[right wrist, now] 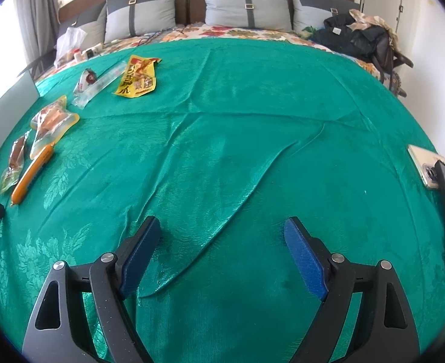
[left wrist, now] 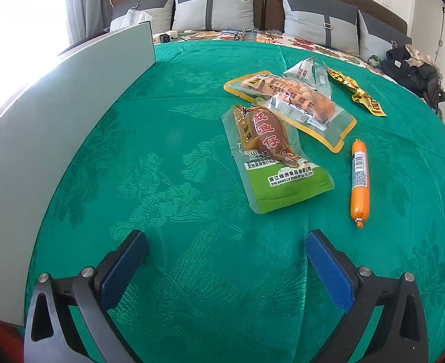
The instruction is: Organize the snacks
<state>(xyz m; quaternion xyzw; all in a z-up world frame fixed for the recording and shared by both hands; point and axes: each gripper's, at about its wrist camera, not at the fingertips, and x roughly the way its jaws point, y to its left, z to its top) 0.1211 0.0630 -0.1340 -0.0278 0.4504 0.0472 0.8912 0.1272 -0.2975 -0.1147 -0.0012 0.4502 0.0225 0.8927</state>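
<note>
Snacks [left wrist: 278, 151] lie clustered on the green bed cover [left wrist: 177, 157], light, slippery and floppy we judge, best pinched by sealed edges, while our left tool [left wrist: 225, 242] and right tool [right wrist: 222, 227] gape wide, empty.

Five snacks lie flat on the green cloth. A squid pouch [left wrist: 275, 157], clear with a green base and red lettering, lies nearest. Its top corner overlaps a yellow-edged pouch [left wrist: 295, 106] of pale and orange pieces. A clear packet [left wrist: 308, 74] rests on that pouch's far end. An orange sausage [left wrist: 360, 181] lies just beside the squid pouch. A yellow packet [left wrist: 355, 90] lies farthest, apart.
</note>
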